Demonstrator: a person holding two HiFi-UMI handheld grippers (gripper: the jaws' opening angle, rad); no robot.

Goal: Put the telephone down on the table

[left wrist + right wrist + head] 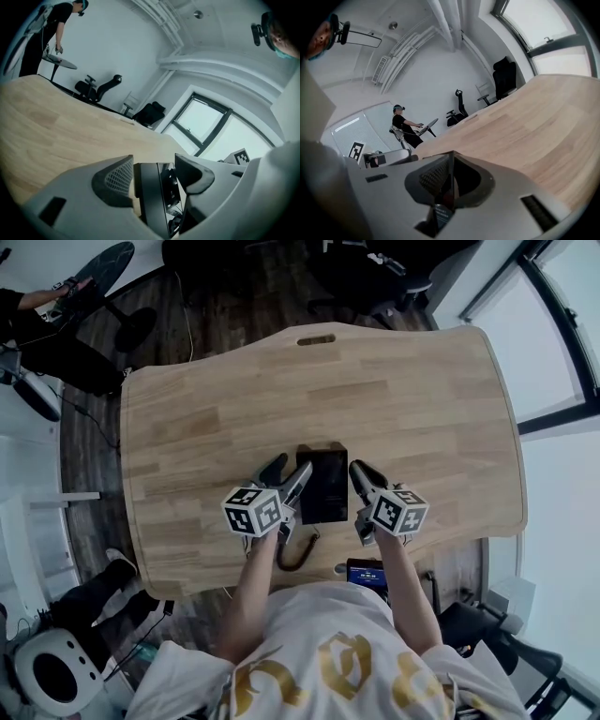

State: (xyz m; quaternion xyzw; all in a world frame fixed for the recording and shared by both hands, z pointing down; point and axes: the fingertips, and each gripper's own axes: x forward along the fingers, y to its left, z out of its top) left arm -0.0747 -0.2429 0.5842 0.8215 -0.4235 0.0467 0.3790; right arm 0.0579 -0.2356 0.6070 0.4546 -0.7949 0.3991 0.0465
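Observation:
A black telephone (323, 486), a flat dark slab, hangs just above the near middle of the wooden table (394, 399), with a black cord (302, 554) looping off its near end. My left gripper (289, 470) is shut on its left edge; in the left gripper view the dark body (152, 197) stands edge-on between the pads of that gripper (154, 171). My right gripper (361, 472) is at the phone's right edge. In the right gripper view its jaws (451, 161) are almost together, pinching a thin dark edge with a label (440, 213).
The table has a slot handle (316, 338) at its far edge. A small device with a blue screen (366, 570) sits at the near edge by my body. Another person (37, 306) stands far left beside a round black stand; office chairs (375, 277) lie beyond.

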